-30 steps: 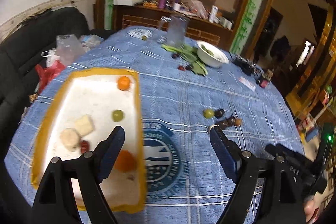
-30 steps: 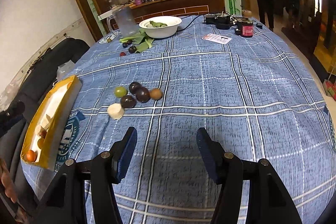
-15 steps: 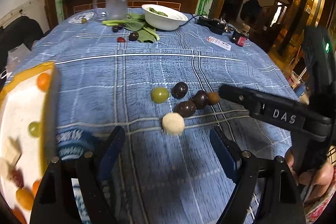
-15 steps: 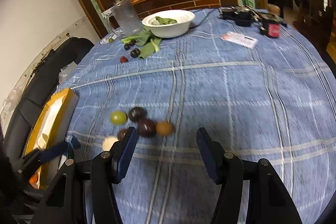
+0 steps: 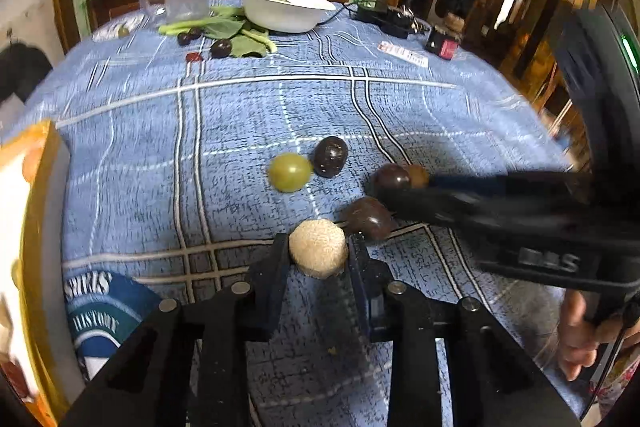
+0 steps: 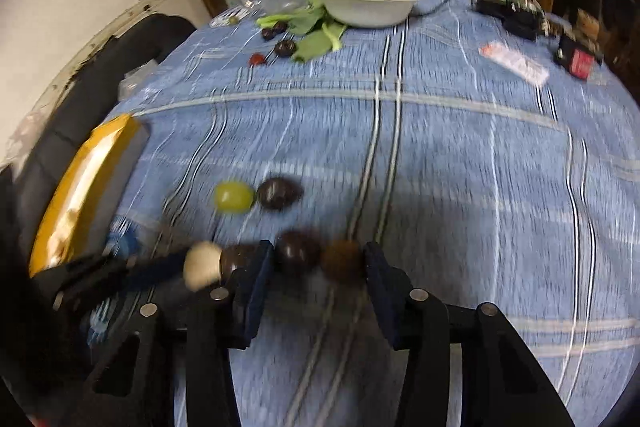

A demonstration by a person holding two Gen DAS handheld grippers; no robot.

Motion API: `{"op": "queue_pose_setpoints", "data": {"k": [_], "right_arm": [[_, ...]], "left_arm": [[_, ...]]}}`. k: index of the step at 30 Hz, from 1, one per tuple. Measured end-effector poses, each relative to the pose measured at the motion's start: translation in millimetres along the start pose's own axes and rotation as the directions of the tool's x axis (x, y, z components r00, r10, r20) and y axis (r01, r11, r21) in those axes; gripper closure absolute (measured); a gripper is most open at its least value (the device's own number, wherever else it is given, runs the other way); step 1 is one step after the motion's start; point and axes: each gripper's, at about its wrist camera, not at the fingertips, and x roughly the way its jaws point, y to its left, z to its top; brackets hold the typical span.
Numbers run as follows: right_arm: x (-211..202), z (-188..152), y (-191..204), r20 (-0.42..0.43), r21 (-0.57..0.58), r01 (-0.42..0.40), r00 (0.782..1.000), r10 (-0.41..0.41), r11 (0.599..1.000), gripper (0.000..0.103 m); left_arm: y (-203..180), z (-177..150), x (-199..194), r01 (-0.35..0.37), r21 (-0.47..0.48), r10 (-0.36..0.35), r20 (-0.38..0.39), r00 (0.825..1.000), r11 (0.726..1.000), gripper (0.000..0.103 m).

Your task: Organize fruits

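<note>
**Two grabs at once: seat each fruit before lifting**

Our left tongs (image 5: 318,251) are closing on the pale round fruit (image 5: 318,247), low centre of the left view, pads at its sides. Our right tongs (image 6: 319,261) are closing around a dark fruit (image 6: 298,254) and a brown one (image 6: 342,261) together, low centre of the right view. We should settle on one fruit there, squeeze gently, lift straight, then carry toward the yellow-rimmed tray (image 5: 38,187) at the left edge of the tabletop (image 5: 400,115).

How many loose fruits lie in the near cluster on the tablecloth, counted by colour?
Green fruit: 1
Dark fruits: 3
Brown fruit: 1
Pale fruit: 1
Total: 6
</note>
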Motion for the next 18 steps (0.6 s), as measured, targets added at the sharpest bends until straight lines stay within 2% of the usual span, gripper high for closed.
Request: {"op": "queue_pose_setpoints", "data": {"k": [1,5,7,12,18], "right_arm": [[-4.7,-6.4,-2.6,-0.010,0.001,-0.002,1.000,0.002,1.000,0.073],[-25.6,-30.3,-22.9,-0.009,0.035,0.025,1.000,-0.024,0.999,0.074],[-34.3,-35.3,-25.2,0.019,0.031,0.065,0.998,-0.065,0.997,0.074],[-38.9,-18.7,-6.2,0.103,0.005,0.041,0.994,-0.041,0.999,0.073],[-10.4,-0.7,29.3,0.103,-0.126,0.097,0.991,-0.084,0.987,0.062]], "left_arm": [[2.8,-1.4,-0.7,0.016,-0.014,-0.016,0.003,1.000,1.000,0.075],[6.3,-2.7,-1.1,0.041,-0.042,-0.040,0.022,0.999,0.998,0.075],[3.1,-3.3,-0.8,0.033,-0.032,-0.032,0.030,0.999,0.999,0.071],[-2.2,-1.9,0.6,0.061,-0.018,-0.060,0.033,0.998,0.998,0.053],[1.1,0.8,2.1,0.076,-0.037,-0.074,0.037,0.997,0.996,0.052]]}}
